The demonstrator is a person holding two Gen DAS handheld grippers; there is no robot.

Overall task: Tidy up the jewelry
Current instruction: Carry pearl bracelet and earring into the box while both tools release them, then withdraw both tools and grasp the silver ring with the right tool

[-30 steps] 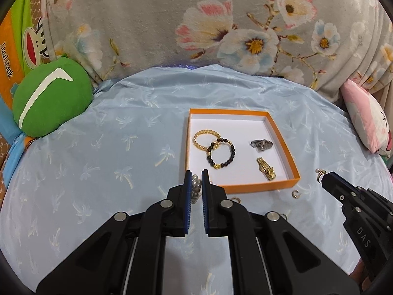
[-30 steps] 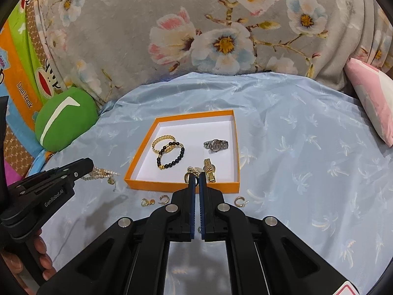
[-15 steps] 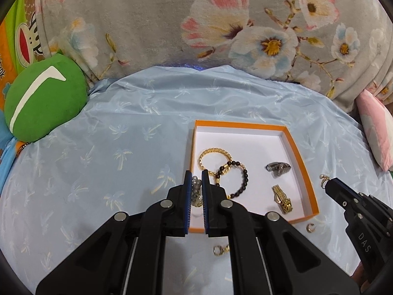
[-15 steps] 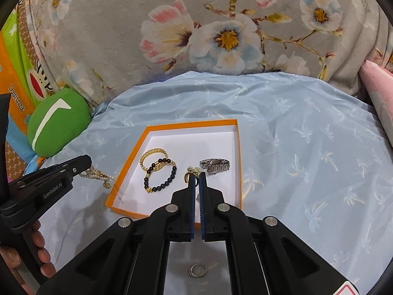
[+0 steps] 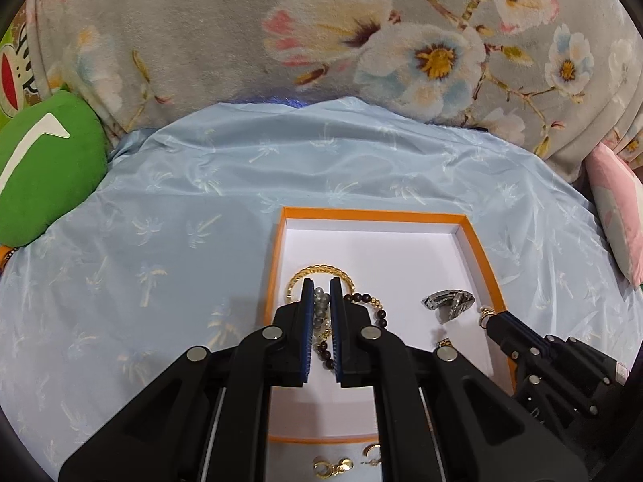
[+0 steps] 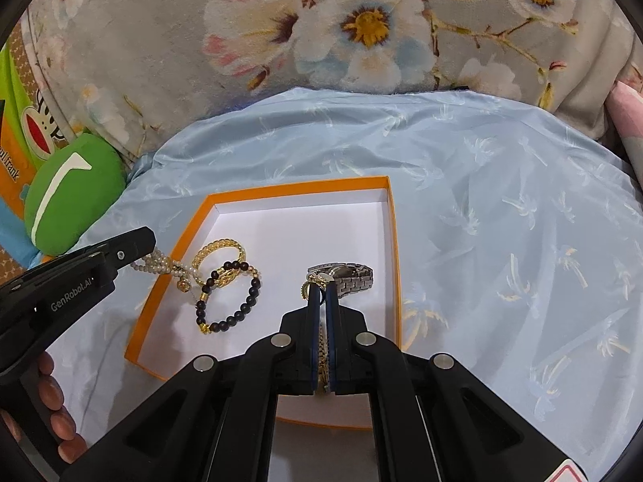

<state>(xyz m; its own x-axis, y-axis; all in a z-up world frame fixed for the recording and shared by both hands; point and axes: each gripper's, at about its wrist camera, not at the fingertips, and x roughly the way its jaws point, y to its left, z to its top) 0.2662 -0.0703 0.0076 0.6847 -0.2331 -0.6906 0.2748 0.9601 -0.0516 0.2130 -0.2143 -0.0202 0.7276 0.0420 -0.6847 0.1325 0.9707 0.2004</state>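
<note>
An orange box [image 5: 377,214] [image 6: 396,265] with a white floor lies on the blue cloth. In it are a gold chain bracelet [image 5: 319,270] [image 6: 217,247], a black bead bracelet [image 5: 375,306] [image 6: 241,301] and a silver watch [image 5: 448,301] [image 6: 353,276]. My left gripper [image 5: 321,291] [image 6: 148,243] is shut on a pearl bracelet [image 5: 320,308] [image 6: 160,264], which hangs over the box's left edge. My right gripper [image 6: 320,289] [image 5: 492,318] is shut on a small gold ring [image 6: 311,281] [image 5: 485,313] above the box, near the watch.
Gold earrings [image 5: 331,466] lie on the cloth in front of the box. A green cushion [image 5: 40,168] [image 6: 68,193] sits at the left, a pink pillow [image 5: 619,217] at the right, and a floral blanket [image 5: 361,40] rises behind.
Both grippers have moved forward from the cloth in front of the box to above the box, each carrying its piece of jewelry.
</note>
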